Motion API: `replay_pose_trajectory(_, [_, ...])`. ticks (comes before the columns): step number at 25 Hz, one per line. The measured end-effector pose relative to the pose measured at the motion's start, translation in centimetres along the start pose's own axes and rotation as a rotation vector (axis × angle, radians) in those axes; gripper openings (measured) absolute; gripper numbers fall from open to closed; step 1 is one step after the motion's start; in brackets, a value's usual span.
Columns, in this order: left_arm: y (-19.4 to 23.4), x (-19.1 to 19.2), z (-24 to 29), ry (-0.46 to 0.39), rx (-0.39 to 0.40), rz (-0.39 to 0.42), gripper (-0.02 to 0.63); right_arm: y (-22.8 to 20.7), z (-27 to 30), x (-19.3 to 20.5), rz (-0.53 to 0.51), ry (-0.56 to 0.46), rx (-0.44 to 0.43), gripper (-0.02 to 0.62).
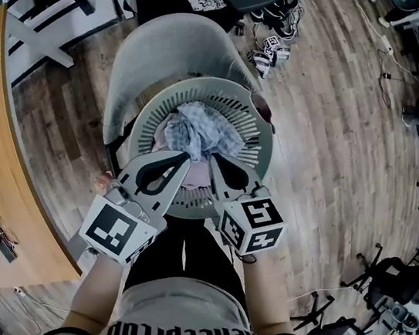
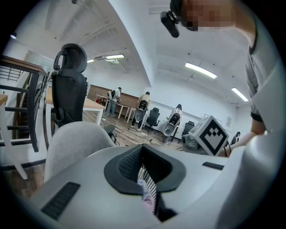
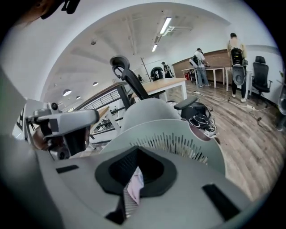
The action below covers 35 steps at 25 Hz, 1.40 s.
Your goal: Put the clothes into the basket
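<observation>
The left tool (image 1: 187,156) and right tool (image 1: 213,162) each pinch a pink cloth (image 3: 134,185) at the basket's (image 1: 206,84) 6 o'clock rim, seemingly to carry it inside.

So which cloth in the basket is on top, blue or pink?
The blue-grey patterned cloth: it sits bunched on top in the basket, while the pink cloth peeks out beneath it.

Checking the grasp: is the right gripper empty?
No, a pink cloth is pinched between the shut jaws of the right gripper.
</observation>
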<state>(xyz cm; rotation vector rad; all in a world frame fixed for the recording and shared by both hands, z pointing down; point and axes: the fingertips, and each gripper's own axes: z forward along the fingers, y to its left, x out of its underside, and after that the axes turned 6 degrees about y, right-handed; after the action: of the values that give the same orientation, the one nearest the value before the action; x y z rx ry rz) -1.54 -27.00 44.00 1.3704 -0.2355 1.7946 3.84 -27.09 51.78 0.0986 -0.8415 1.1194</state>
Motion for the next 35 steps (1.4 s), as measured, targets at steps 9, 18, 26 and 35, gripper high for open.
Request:
replay_pose_trajectory(9, [-3.8,-1.7,0.1,-0.014,0.048,0.045,0.014,1.2,-5.0,-1.5,-0.029,-0.087,-0.017,0.011])
replay_pose_trajectory(18, [-6.8,-2.9,-0.9,-0.042,0.047,0.095,0.014,2.4,-9.9,-3.0,-0.072,-0.188,-0.023,0.011])
replay_pose_trajectory(26, [-8.0,-4.7,-2.5,-0.087,0.007,0.135,0.014,4.5,-13.4,-5.0,-0.149,-0.289,-0.073,0.011])
replay_pose_trajectory(35, [-10.5,-6.2,-4.0,-0.138,-0.012,0.169,0.014,6.3,-17.7,-6.5,-0.22,-0.396,-0.099,0.011])
